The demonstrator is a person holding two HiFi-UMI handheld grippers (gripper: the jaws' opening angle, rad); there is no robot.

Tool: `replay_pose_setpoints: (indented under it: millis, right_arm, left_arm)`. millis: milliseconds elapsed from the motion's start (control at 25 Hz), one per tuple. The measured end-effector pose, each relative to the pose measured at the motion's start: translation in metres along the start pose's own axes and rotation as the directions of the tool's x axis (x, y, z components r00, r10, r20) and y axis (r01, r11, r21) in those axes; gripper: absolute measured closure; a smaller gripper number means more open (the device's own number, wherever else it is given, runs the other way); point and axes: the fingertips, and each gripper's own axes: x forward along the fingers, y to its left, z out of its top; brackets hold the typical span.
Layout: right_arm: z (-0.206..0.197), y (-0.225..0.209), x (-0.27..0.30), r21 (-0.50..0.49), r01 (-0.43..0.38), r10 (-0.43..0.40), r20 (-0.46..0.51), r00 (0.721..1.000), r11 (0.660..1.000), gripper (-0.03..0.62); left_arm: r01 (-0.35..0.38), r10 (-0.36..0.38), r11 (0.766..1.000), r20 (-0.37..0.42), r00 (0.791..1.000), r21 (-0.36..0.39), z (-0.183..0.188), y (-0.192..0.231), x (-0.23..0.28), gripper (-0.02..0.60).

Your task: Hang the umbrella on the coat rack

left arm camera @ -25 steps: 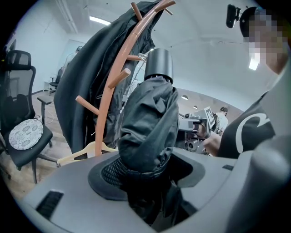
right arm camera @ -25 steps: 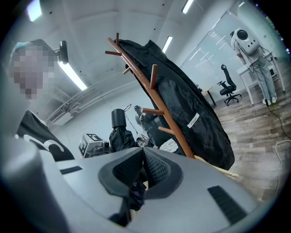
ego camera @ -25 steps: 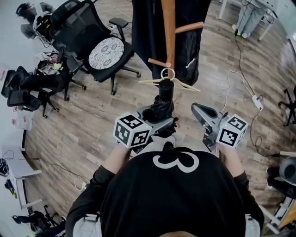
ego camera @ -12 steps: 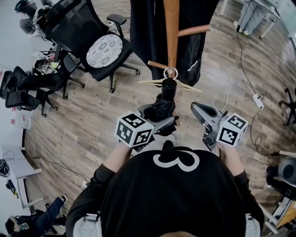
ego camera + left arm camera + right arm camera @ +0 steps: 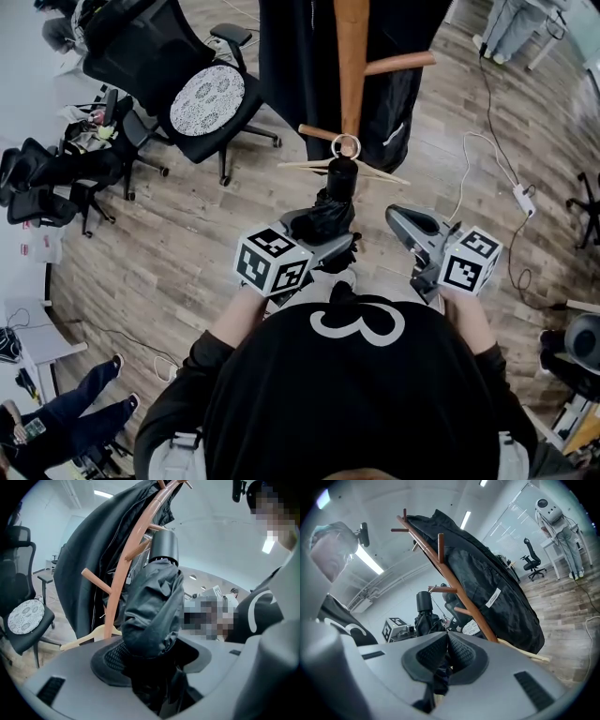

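Folded umbrella held up at the coat rack

The wooden coat rack [image 5: 351, 66] carries a black coat [image 5: 289, 56]. Just before its pole the black umbrella [image 5: 330, 211] stands upright, pinched in the left gripper [image 5: 323, 242]. The right gripper [image 5: 401, 217], nearby, has its jaws pressed together. The umbrella's ring [image 5: 346, 146] sits at the rack's lower peg.

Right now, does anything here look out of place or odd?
A wooden clothes hanger seems to lie on the floor at the foot of the coat rack, not hung up. Otherwise nothing stands out: the left tongs grip the folded umbrella.
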Motion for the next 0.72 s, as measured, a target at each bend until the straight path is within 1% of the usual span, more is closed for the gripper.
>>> replay_pose_setpoints:
  millis: [240, 720]
  right_arm:
    - [0.005, -0.011, 0.008, 0.001, 0.012, -0.012, -0.001, 1.0, 1.0, 0.568]
    - [0.013, -0.022, 0.013, -0.006, 0.029, -0.029, 0.028, 0.999, 1.0, 0.568]
  left_arm:
    - [-0.002, 0.002, 1.0, -0.014, 1.0, 0.016, 0.003, 0.012, 0.007, 0.316]
    - [0.006, -0.006, 1.0, -0.027, 1.0, 0.006, 0.001, 0.029, 0.021, 0.316]
